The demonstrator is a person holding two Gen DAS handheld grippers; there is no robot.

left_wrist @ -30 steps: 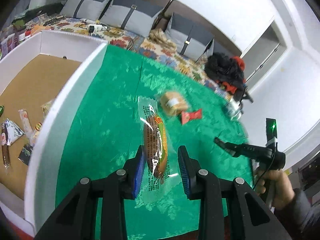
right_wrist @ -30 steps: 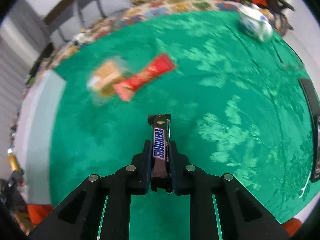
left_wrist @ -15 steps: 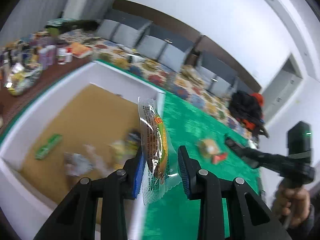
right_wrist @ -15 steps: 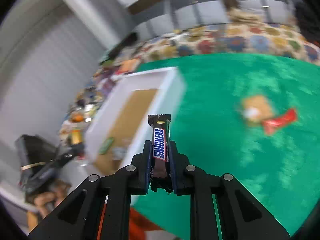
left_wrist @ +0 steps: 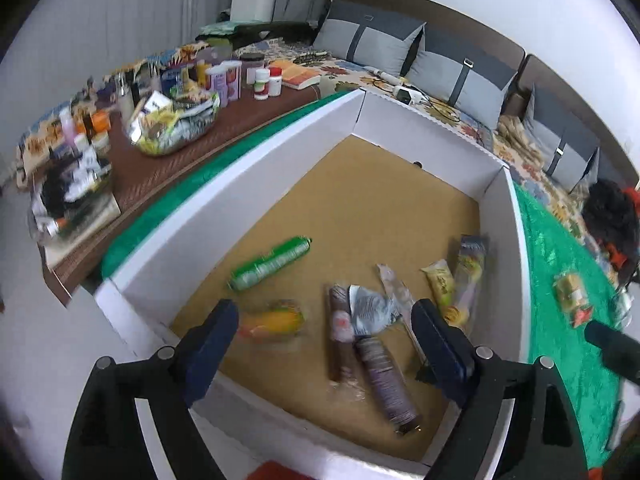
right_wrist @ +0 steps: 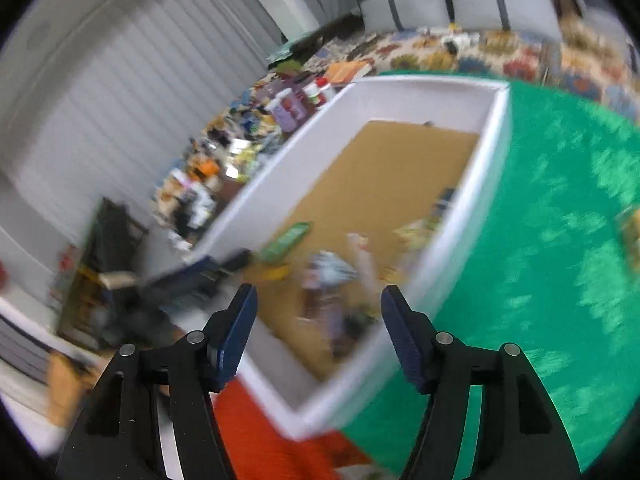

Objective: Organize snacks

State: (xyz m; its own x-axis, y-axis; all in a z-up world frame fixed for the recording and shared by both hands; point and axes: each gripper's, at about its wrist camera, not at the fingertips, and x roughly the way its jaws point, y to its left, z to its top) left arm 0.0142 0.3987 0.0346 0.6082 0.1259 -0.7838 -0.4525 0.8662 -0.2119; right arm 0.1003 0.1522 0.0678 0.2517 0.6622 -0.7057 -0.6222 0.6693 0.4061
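Fingers of both the left gripper [left_wrist: 324,334] and right gripper [right_wrist: 318,334] now spread apart, empty; the clear-wrapped sausage bun [left_wrist: 272,322] lies blurred in the white cardboard box [left_wrist: 514,248] at 7 o'clock, so both snacks look delivered.

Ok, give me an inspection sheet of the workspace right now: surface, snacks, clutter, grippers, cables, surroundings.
Surface: green cloth over the table.
Job's things: white box holds several snacks, among them a green tube pack and a yellow-orange pack; two snacks lie outside on the cloth.
Clutter: bottles and jars and a snack bag on the brown side table.
Grippers: left gripper open, holding nothing; right gripper open, holding nothing.
Cables: white charger and cords on the sofa.
Surroundings: sofa with grey cushions; right view blurred.
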